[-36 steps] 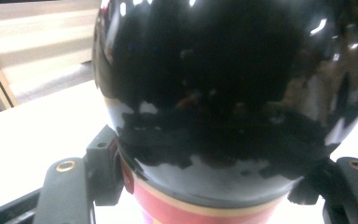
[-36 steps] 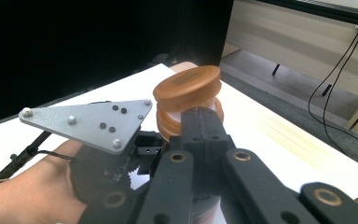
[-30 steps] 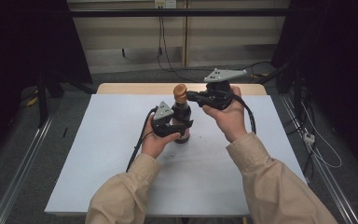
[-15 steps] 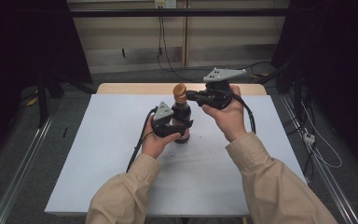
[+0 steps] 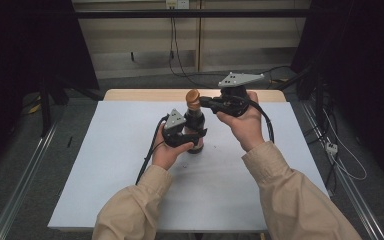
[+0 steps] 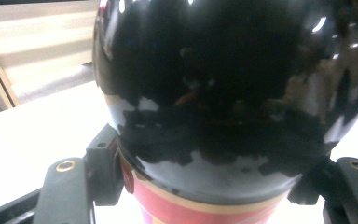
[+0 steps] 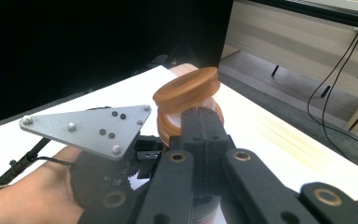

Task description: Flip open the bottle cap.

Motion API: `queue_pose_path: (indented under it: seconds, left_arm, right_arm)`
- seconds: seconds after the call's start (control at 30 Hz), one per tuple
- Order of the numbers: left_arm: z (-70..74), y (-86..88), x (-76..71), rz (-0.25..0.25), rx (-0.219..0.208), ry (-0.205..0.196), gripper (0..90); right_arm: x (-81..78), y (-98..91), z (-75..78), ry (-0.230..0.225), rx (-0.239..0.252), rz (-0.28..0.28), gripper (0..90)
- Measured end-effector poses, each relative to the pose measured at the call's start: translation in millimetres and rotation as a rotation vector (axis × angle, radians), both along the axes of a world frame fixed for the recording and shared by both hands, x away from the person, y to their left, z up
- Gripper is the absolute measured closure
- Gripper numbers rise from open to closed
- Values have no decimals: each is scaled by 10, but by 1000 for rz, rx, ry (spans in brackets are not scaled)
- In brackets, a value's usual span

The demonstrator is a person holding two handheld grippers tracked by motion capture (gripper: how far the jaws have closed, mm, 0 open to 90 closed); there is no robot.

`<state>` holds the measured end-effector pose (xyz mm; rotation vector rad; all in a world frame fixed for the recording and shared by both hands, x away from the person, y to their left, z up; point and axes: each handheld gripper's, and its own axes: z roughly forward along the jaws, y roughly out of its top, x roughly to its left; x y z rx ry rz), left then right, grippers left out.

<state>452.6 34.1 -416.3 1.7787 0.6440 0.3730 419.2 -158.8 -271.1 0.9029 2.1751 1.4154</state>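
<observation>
A: What is seen on the surface (image 5: pixel 105 165)?

B: A white sheet is spread over it, and a dark glossy bottle (image 5: pixel 195 131) is stood upright near the middle. In the left gripper view the bottle's (image 6: pixel 223 88) black body is seen right in front of the jaws, with a red band and a gold line at its lower part.

A: How is the bottle held?

B: It is clamped by the left gripper (image 5: pixel 189 137). The jaws are closed on the lower body, one on each side, as seen in the left gripper view, where the black fingers (image 6: pixel 103 163) are pressed against the glass.

A: And the right gripper (image 5: pixel 203 102)?

B: It is held level, beside the top of the bottle. Its jaws are brought together, and their tips are set against the neck just under the stopper (image 5: pixel 193 98). In the right gripper view the brown, disc-shaped stopper (image 7: pixel 186 88) is seen just above and ahead of the closed jaws. Whether the neck is actually pinched cannot be told.

A: Where is the left gripper (image 7: pixel 135 161) in that view?

B: Below and to the left of the jaws, with its grey plate (image 7: pixel 86 126) on top.
</observation>
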Motion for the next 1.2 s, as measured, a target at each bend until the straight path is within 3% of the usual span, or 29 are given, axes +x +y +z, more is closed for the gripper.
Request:
queue_pose_path:
  seconds: [0.7,1.2]
  left_arm:
    - [-13,1,-7,2,-6,-2,300]
    - [-50,2,-6,9,-42,19,292]
  right_arm:
    - [51,-10,29,-4,21,-10,900]
    - [45,5,54,-6,23,-5,900]
